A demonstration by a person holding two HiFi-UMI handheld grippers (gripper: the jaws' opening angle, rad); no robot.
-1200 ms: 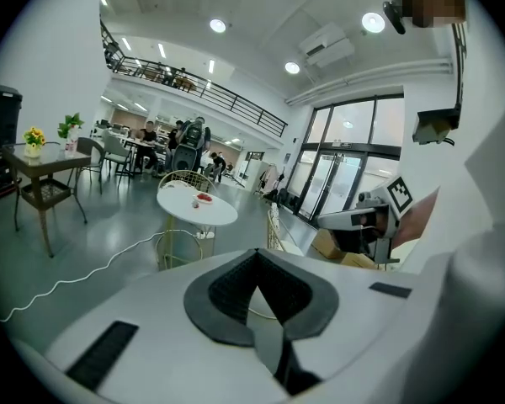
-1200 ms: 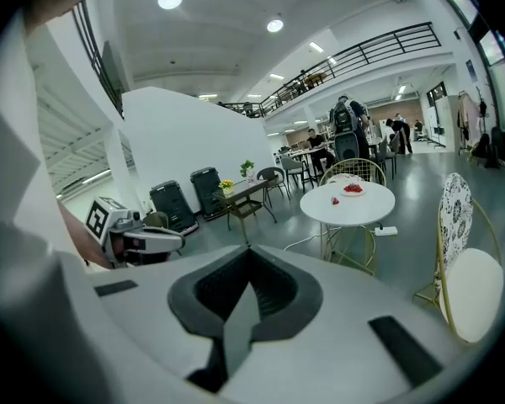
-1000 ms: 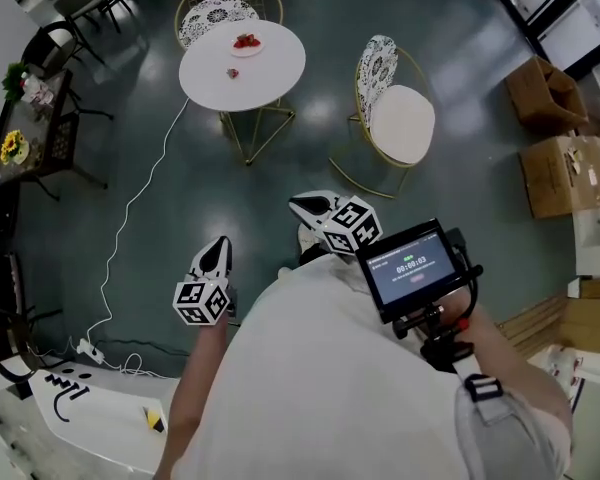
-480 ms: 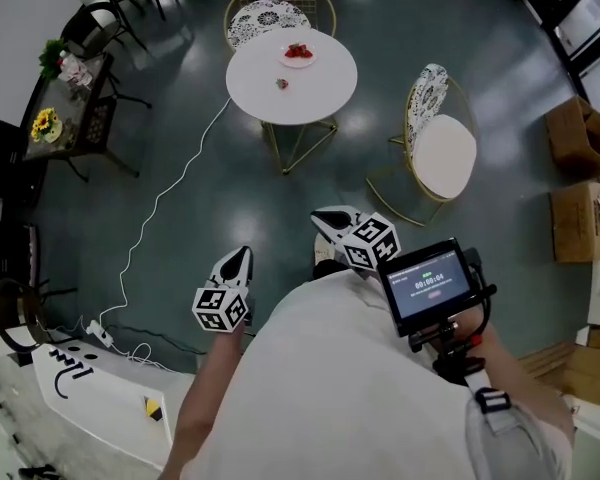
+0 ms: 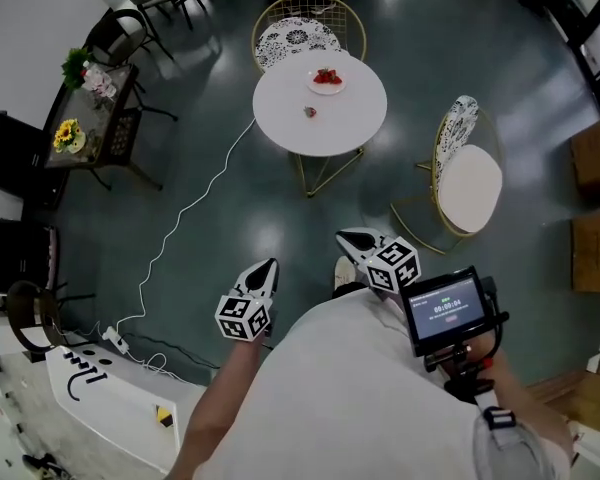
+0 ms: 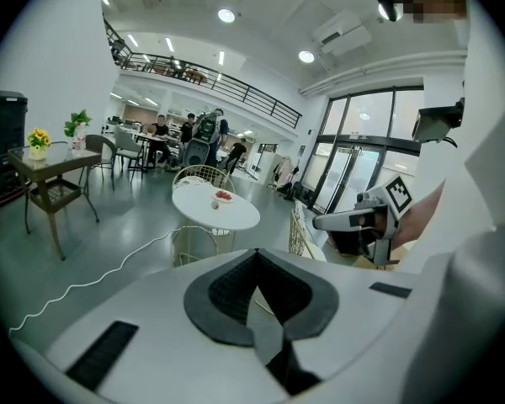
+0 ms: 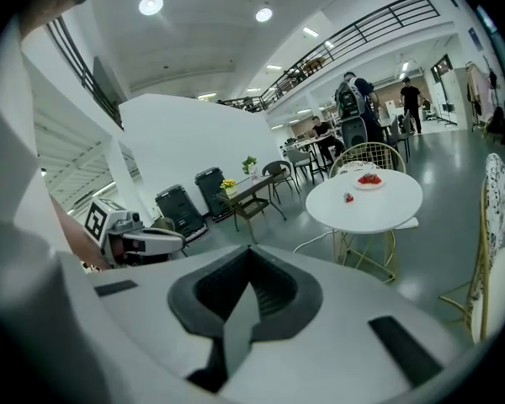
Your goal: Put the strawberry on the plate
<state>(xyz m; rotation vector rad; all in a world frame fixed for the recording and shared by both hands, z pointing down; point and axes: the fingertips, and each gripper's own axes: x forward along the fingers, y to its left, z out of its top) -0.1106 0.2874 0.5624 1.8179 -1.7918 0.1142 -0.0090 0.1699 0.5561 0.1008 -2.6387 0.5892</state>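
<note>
White and round, the table (image 5: 320, 128) stands far ahead on a dark shiny floor (image 5: 280, 218). A gold wire chair (image 5: 298, 30) stands behind the table. A second gold chair (image 5: 468, 180) with a white seat stands to the right of it, a little apart. A white cable (image 5: 185, 226) snakes over the floor from under the table's left side to a power strip (image 5: 115, 341) near the person. Off to the left is a dark side table (image 5: 105, 128) with yellow flowers (image 5: 68, 134). Cardboard boxes (image 5: 592, 203) sit at the far right.

The strawberry (image 5: 310, 112) lies on the table top, on the side nearer the person. It is near the plate (image 5: 327, 80) but not touching it. The plate sits close to the table's far edge and has red berries on it. The strawberry is too small here to tell which way it points.

The left gripper (image 5: 265, 267) and the right gripper (image 5: 349, 237) are both well away from the table. Each has its jaws pressed together with nothing between them. A small screen (image 5: 447, 308) rides by the right hand.

The floor between the grippers and the table is open. The table edge nearest the person has no chair in front of it.
</note>
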